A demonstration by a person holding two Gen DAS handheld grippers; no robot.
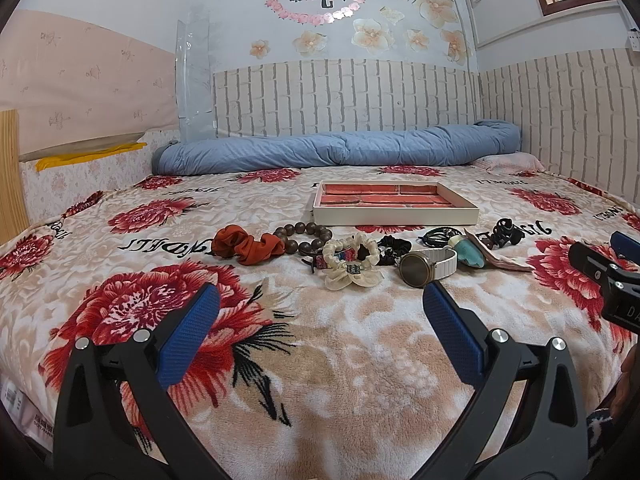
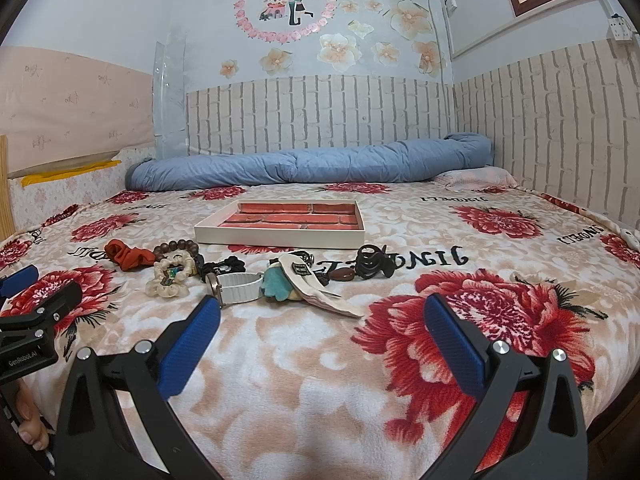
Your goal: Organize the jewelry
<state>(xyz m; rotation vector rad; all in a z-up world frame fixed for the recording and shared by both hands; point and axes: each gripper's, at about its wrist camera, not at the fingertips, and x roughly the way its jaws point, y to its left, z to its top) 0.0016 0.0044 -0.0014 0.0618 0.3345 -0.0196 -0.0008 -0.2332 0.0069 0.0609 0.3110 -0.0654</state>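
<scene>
A row of jewelry lies on the floral blanket: a rust scrunchie [image 1: 248,246] [image 2: 128,255], a brown bead bracelet [image 1: 308,234] [image 2: 176,247], a cream scrunchie [image 1: 352,266] [image 2: 170,276], a watch with a white band [image 1: 426,266] [image 2: 236,290], a turquoise piece [image 1: 472,254] [image 2: 278,284], and black hair ties [image 1: 506,232] [image 2: 370,262]. Behind them sits a shallow cream tray [image 1: 396,214] [image 2: 280,236] with a red brick-pattern floor, empty. My left gripper [image 1: 320,320] is open, short of the cream scrunchie. My right gripper [image 2: 322,320] is open, short of the turquoise piece.
A rolled blue quilt [image 1: 340,150] [image 2: 312,164] lies along the far wall. A pink pillow [image 2: 476,178] is at the far right. The brick-pattern wall borders the bed on the right. The other gripper shows at each view's edge [image 1: 600,272] [image 2: 36,312].
</scene>
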